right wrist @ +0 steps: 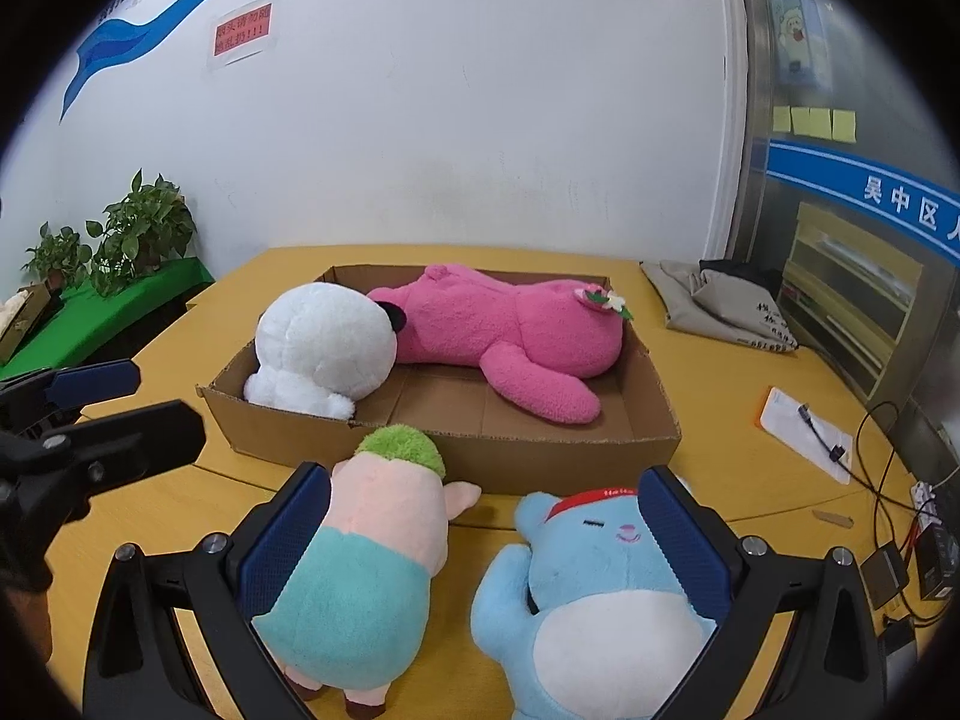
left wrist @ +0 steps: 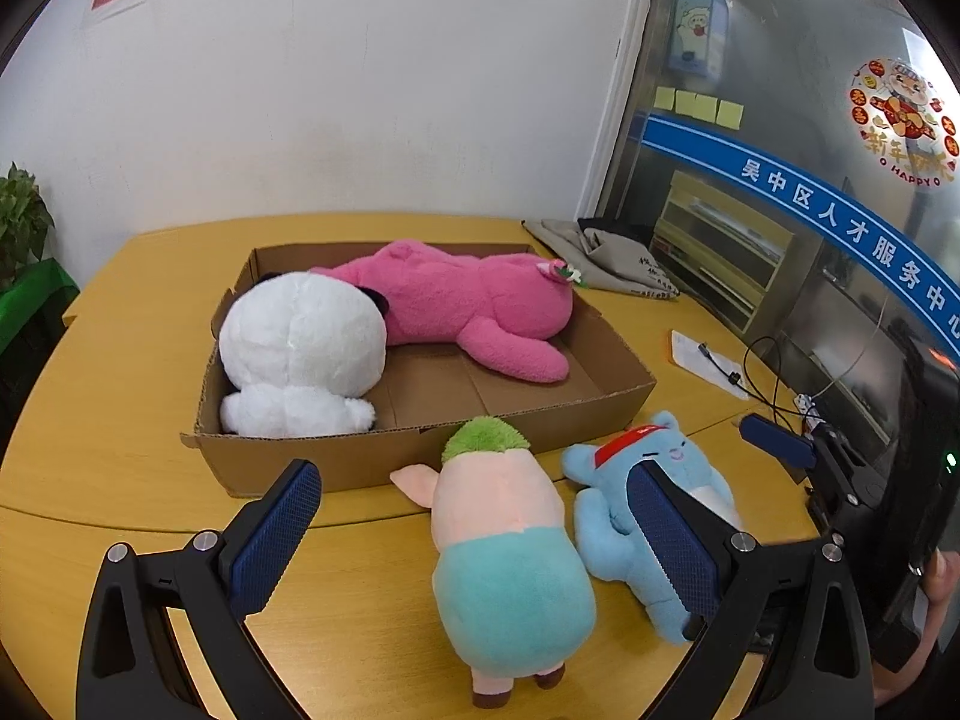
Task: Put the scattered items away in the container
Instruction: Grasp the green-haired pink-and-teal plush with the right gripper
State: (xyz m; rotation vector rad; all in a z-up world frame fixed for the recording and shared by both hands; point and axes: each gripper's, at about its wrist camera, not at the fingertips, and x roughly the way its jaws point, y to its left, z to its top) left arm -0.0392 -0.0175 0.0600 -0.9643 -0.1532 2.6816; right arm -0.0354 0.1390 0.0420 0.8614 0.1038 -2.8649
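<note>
Both claws, left [left wrist: 474, 531] and right [right wrist: 483, 534], are hanging released over pig [left wrist: 510, 558] and blue toy [right wrist: 600, 594], risking pinching both together beside the box [left wrist: 624, 387].

We saw a yellow wooden surface [right wrist: 720, 384] set against a white wall [right wrist: 480, 120] bearing a red notice [right wrist: 241, 31]. Potted plants [right wrist: 144, 228] stood on a green-covered stand at left; a glass partition [left wrist: 810, 120] with a blue banner and yellow sticky notes [left wrist: 699, 103] rose at right.
</note>
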